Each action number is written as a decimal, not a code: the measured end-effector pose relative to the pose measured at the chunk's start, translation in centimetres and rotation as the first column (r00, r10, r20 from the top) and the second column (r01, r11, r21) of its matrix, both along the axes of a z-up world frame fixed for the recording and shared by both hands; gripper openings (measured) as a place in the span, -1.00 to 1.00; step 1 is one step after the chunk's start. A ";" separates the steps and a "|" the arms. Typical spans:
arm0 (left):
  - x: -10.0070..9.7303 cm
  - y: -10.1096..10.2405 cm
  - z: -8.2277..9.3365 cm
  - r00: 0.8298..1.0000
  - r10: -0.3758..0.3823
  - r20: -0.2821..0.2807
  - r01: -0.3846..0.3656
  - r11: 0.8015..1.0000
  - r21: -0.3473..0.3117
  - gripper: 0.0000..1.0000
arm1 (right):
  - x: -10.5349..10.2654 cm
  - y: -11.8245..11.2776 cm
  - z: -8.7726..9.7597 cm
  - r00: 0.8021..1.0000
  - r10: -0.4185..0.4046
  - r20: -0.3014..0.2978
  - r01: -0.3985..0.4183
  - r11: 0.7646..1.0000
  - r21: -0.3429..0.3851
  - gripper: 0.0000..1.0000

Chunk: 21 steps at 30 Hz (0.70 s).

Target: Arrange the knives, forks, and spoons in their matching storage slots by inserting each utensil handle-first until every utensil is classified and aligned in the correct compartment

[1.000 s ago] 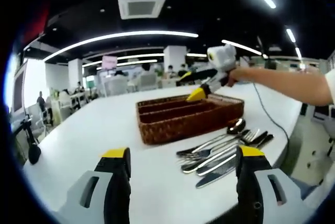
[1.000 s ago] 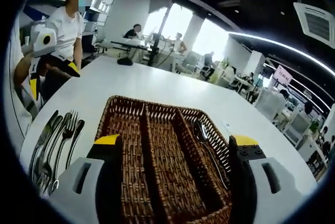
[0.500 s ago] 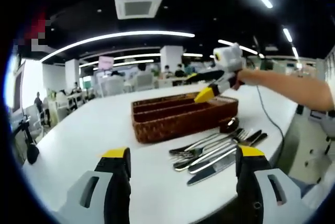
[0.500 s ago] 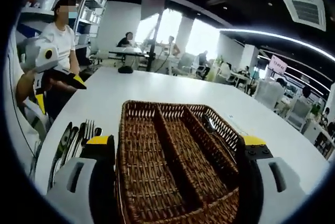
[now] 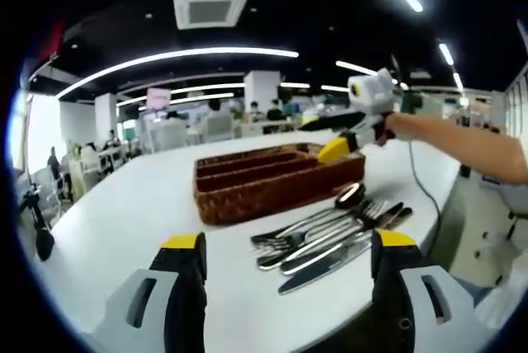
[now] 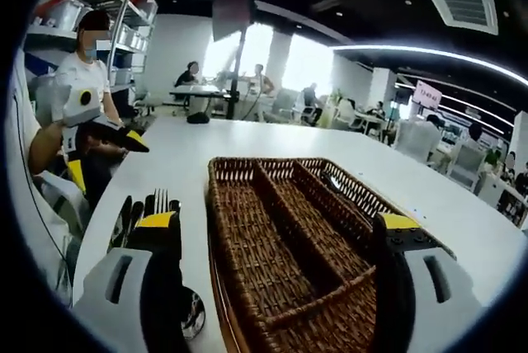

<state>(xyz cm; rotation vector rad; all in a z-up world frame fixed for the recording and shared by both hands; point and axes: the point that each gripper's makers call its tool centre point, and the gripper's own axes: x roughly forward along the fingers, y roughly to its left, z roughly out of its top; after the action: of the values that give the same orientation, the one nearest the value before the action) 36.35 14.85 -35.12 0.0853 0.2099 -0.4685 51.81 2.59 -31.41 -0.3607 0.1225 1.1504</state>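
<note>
wicker tray and loose cutlery on the white worktop, both hand-held grippers empty

a brown wicker tray with three long compartments is seen on the white worktop. in the left gripper view, a cluster of loose cutlery is laid on the worktop just in front of the tray, between the tray and the near edge. a spoon lies with its bowl closest to the tray's right end, forks are laid beside it with tines toward the left, and a knife is nearest the worktop edge. the pieces are touching or overlapping one another.

the left hand-held gripper is seen with its yellow-tipped jaws wide apart and nothing between them, held low above the near edge of the worktop. the right hand-held gripper is seen over the tray's far right corner; its jaws stand apart and nothing is clamped.

in the right gripper view, the right hand-held gripper's own jaws are spread on either side of the tray, which is viewed lengthwise. a utensil lies in the rightmost compartment; its kind cannot be told. the loose cutlery is seen left of the tray, partly hidden behind the left jaw. the left hand-held gripper is seen at the far left, held by a person in a white shirt.
</note>
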 end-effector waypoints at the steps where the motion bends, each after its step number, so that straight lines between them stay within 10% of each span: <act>1: 0.0 0.0 0.0 1.000 -0.002 -0.001 0.002 1.000 0.001 0.65 | -0.2 -0.2 0.1 1.000 -0.005 0.005 0.005 1.000 0.002 1.00; 21: 0.1 -1.9 -0.1 0.999 -0.051 0.007 0.051 0.999 0.003 0.61 | -3.4 -1.9 1.7 0.998 -0.043 0.039 0.041 0.998 0.052 1.00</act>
<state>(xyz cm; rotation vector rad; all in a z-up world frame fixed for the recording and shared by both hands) 36.42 12.98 -35.19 0.0950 0.2015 -0.5187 48.40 0.70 -29.73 -0.3341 0.0649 1.1019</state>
